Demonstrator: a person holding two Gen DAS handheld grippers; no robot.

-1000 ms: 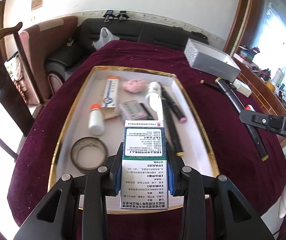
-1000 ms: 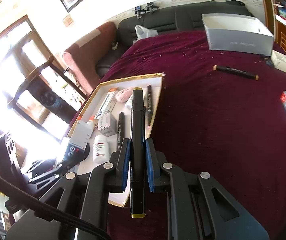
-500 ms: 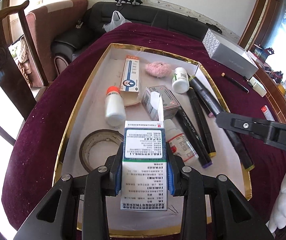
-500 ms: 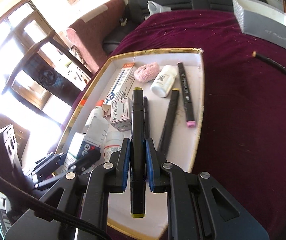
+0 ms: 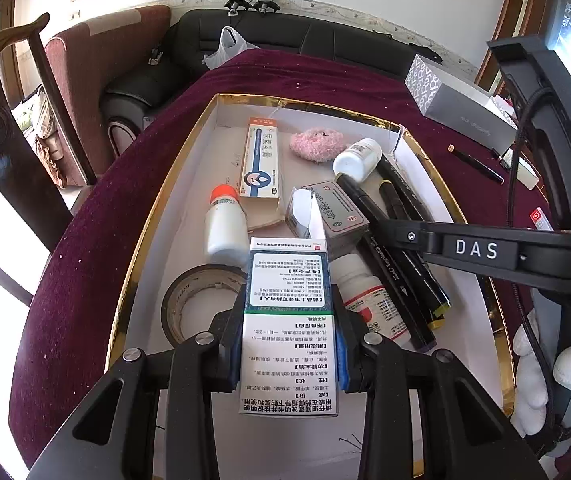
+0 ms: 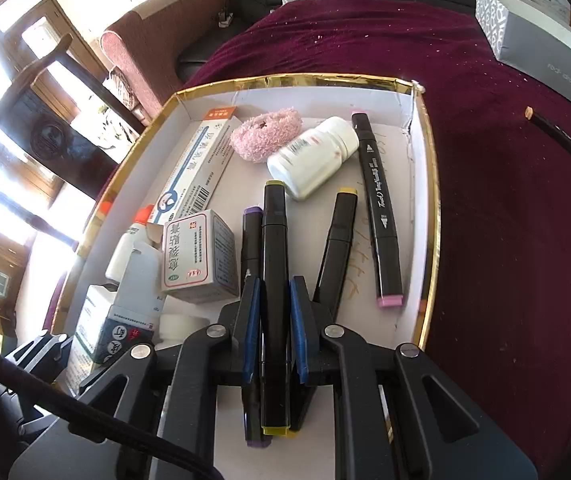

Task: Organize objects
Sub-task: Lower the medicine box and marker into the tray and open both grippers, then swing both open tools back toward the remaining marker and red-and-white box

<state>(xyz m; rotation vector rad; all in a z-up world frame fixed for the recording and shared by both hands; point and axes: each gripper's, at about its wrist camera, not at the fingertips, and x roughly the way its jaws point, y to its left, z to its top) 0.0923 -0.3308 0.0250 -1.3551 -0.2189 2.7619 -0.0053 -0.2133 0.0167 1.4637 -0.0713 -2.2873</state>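
Two tongs, each carrying one item over the gold-rimmed tray [image 5: 153, 216] on the worktop [image 6: 505, 208].

The left tongs [image 5: 290, 344] are clamped on a medicine box [image 5: 288, 320] printed in Chinese, its long axis running 6 to 12 o'clock, over the tray's near end between the tape roll [image 5: 193, 300] at 9 o'clock and a red-labelled bottle [image 5: 369, 300] at 3. The right tongs [image 6: 273, 316] grip a yellow-capped black marker [image 6: 274, 280], pointing to 12 o'clock, directly above and parallel to a purple-capped marker [image 6: 250, 240]; another marker at 2 o'clock reads "Touch" [image 6: 377, 208]. Its drop slot seems to be straight below. A grey box [image 6: 541, 52] at 1 o'clock outside the tray reads "red dragonfly"; the right tool [image 5: 477, 250], seen from the left camera, shows "DAS".
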